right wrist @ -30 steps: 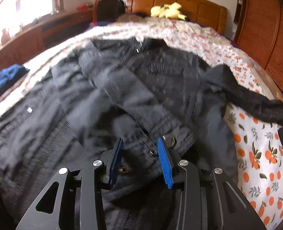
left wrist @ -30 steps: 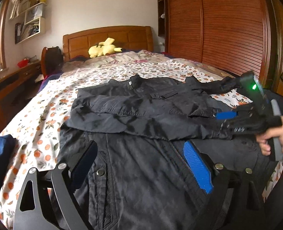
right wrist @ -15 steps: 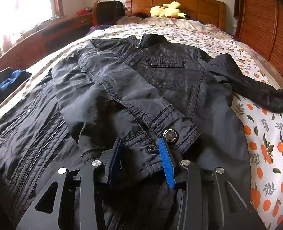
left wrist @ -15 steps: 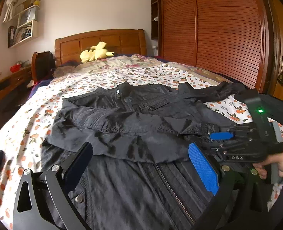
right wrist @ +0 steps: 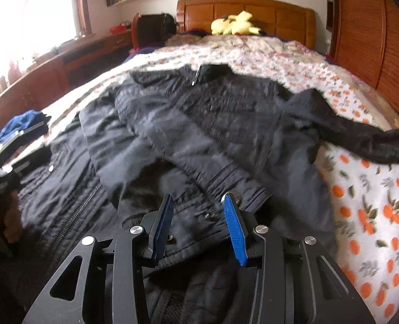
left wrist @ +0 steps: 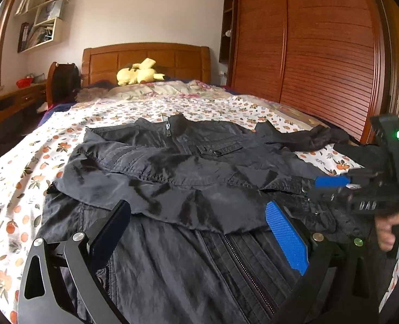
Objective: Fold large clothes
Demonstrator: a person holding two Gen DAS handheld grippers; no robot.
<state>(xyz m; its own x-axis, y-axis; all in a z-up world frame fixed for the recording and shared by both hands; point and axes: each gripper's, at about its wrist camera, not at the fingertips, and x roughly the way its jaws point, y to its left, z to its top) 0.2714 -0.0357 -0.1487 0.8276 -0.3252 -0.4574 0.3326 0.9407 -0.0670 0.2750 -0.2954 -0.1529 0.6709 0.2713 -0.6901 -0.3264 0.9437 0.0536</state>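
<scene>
Left wrist view: the left hand-held gripper (left wrist: pixel 196 232) is seen low over the jacket hem, its two fingers spread wide apart with nothing between them.
Left fingers: a blue ribbed pad (left wrist: pixel 286 236) is shown on the right one; the other is seen edge-on and dark.
Right hand-held gripper: it (right wrist: pixel 196 222) is seen from its own camera with fingers apart, one on each side of the folded sleeve's cuff (right wrist: pixel 226 208); whether the pads touch the cloth cannot be told.
Same gripper from the left view: it (left wrist: pixel 332 186) is shown at the right edge, a green light lit on its body, its handle held by the person's hand (left wrist: pixel 394 226).
Black jacket: it (left wrist: pixel 172 178) is laid flat, front up, on the bed, collar toward the headboard and hem nearest both cameras.
Folded sleeve: one sleeve (right wrist: pixel 178 156) is laid slantwise across the chest, its snap-buttoned cuff ending just before the right gripper.
Other sleeve: it (right wrist: pixel 361 135) is stretched out sideways over the bedsheet.
Bedsheet: white cloth (right wrist: pixel 361 189) printed with oranges is spread under the jacket.
Headboard: a yellow plush toy (left wrist: pixel 137 74) is set against the wooden headboard (left wrist: pixel 145 56).
Wardrobe: slatted wooden doors (left wrist: pixel 321 54) are seen along the bed's right side.
</scene>
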